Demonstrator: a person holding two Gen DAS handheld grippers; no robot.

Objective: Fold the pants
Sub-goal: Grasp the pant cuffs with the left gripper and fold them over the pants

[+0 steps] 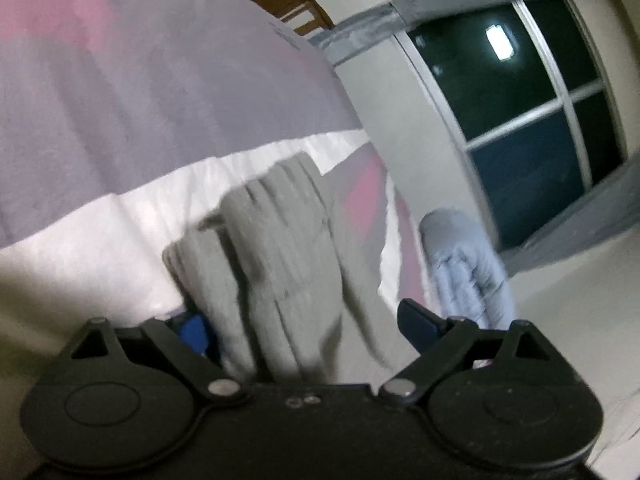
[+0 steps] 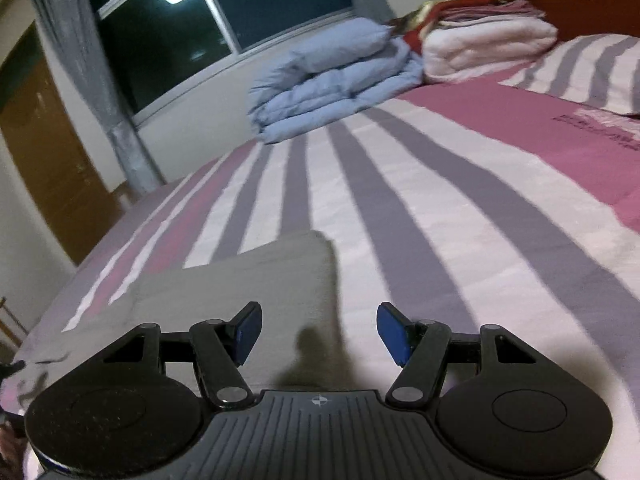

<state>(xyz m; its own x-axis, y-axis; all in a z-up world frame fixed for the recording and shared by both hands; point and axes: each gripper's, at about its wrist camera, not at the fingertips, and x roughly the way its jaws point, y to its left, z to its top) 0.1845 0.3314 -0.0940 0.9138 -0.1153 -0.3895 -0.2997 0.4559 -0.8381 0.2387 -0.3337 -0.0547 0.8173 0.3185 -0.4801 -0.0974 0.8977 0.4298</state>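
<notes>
The grey pants (image 2: pixel 256 276) look soft, light and floppy — best pinched at a corner; left gripper (image 1: pixel 304 320) gapes wide around bunched cloth, apparently not pinching — right gripper (image 2: pixel 318 334) open, empty.

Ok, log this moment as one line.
task: fold pants | left tool: open, grey pants between its pads | right tool: open, empty, over pants edge | surface: striped bed

Pants (image 2: pixel 256 276) on the bed (image 2: pixel 440 208), folded duvet (image 2: pixel 332 80) at its far edge below the window (image 2: pixel 224 12)
</notes>
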